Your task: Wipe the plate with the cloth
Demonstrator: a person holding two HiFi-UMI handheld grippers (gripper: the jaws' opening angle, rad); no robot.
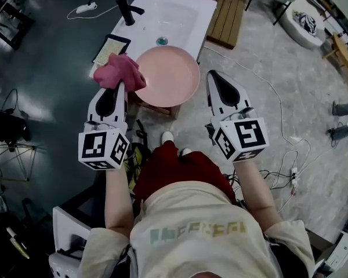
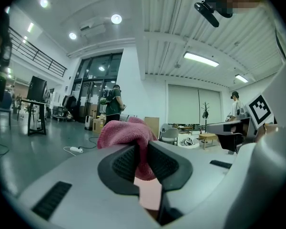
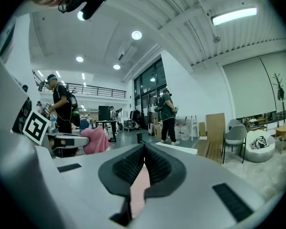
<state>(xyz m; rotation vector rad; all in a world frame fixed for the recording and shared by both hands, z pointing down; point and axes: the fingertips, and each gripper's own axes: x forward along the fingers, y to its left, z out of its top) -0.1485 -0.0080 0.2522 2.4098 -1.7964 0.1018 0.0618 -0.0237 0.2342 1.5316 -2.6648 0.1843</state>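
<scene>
A round pale pink plate (image 1: 165, 77) lies face up in front of the white sink. A crumpled pink cloth (image 1: 119, 73) sits at the plate's left rim, and my left gripper (image 1: 119, 84) is shut on it. In the left gripper view the cloth (image 2: 126, 133) bulges out above the dark pads (image 2: 125, 162). My right gripper (image 1: 212, 75) is just right of the plate's rim, jaws shut. A thin pale pink strip (image 3: 139, 185) shows in the slit between its pads. I cannot tell whether that gripper touches the plate.
The white sink (image 1: 182, 13) has a black tap (image 1: 127, 9), and a dark tray holding a sponge (image 1: 110, 49) sits on its left edge. A wooden pallet (image 1: 229, 7) lies beyond it. Cables (image 1: 284, 161) trail across the floor at right. People (image 2: 113, 104) stand far off in the hall.
</scene>
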